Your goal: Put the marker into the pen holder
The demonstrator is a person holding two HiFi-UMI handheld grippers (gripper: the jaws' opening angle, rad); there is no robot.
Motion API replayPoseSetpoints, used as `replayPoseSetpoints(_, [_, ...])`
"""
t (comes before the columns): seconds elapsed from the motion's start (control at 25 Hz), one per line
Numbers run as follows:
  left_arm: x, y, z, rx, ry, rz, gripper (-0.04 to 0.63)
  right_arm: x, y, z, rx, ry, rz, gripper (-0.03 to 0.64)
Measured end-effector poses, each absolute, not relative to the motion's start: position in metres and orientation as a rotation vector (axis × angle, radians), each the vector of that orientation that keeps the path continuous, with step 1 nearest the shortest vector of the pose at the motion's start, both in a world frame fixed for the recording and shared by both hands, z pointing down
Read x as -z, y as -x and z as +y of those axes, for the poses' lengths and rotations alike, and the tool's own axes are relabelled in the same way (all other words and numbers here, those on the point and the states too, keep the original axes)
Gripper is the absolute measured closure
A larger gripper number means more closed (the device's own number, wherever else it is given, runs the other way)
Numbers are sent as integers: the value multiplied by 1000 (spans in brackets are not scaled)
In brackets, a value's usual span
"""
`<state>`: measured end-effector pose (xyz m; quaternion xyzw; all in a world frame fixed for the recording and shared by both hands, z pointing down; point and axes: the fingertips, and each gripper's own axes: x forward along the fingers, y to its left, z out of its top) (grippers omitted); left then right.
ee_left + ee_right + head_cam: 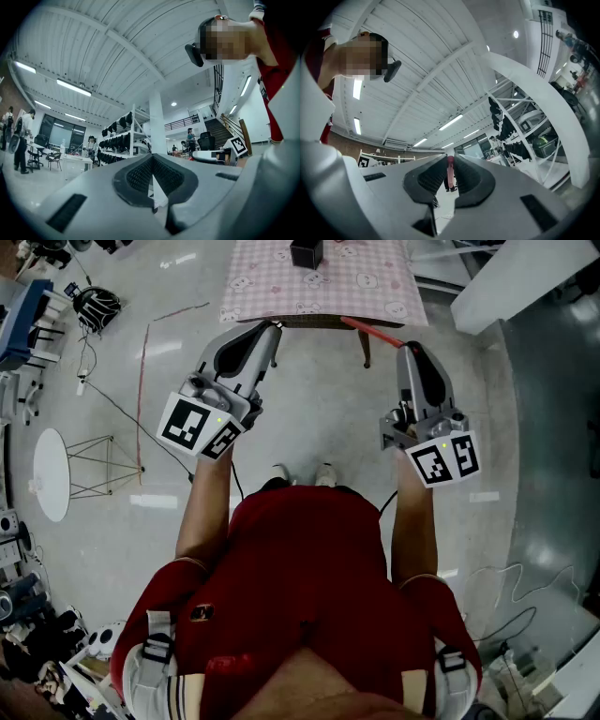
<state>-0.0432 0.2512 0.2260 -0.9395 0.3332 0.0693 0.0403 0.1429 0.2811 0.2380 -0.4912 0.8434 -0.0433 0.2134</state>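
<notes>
Grey ribbed pads of the right gripper are clamping the marker, which is showing between them as a thin red stick seen nearly end-on. From the head view, the right gripper is holding the marker by one end, and the slim, straight, bright red barrel is sticking out past the jaws toward the table edge. It is probably going to handle as a light, stiff thing with a smooth plastic skin, so it may be pivoting or sliding in a grip this close to the end; a hold nearer mid-barrel would likely be steadying it better for the drop. The left gripper is carrying nothing, its jaws meeting at the tips, and is hanging in the air beside the other. Ahead, the black pen holder is standing on the pink-and-white checked tablecloth, well apart from the marker.
</notes>
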Motion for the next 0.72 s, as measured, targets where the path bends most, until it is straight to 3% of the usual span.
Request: replayPoseSetpoints(0.72, [-237,5,225,-142,2826,1100,588,-250,-184,248,149,1302,2357,574])
